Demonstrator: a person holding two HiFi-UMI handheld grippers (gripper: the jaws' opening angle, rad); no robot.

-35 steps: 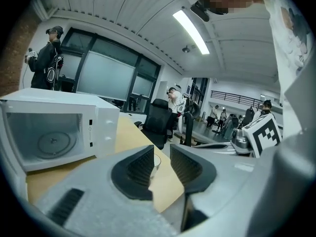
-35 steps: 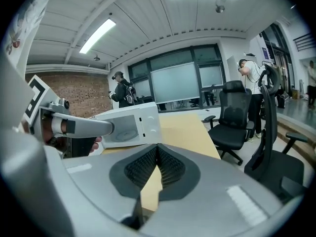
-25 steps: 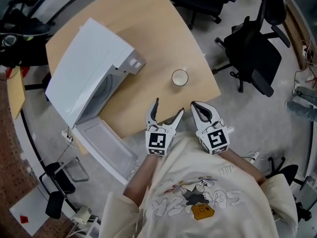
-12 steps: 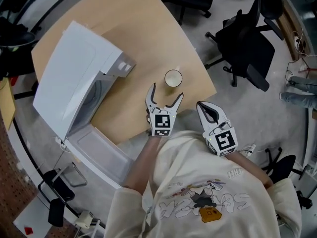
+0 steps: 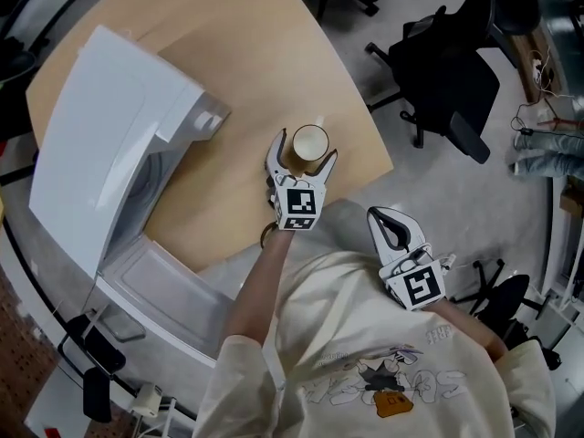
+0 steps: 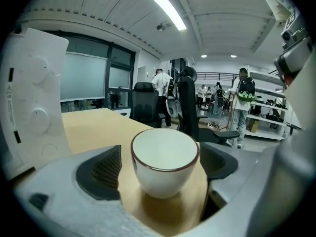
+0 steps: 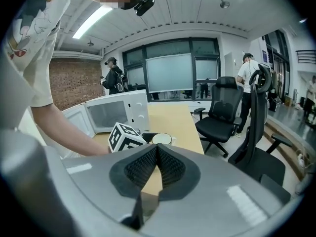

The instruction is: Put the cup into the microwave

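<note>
A white cup with a thin dark rim stands upright on the wooden table, near its front right edge. My left gripper is open, with one jaw on each side of the cup; in the left gripper view the cup sits between the pads with a gap showing. The white microwave stands to the left with its door hanging open. My right gripper is shut and empty, held off the table's edge close to the person's body. From there the cup shows beyond the shut jaws.
Black office chairs stand on the floor to the right of the table. The microwave's side rises just left of the left gripper. Several people stand far back in the room.
My left gripper moved forward and down onto the table until its open jaws flank the cup. The right gripper slipped back and right, away from the table edge.
</note>
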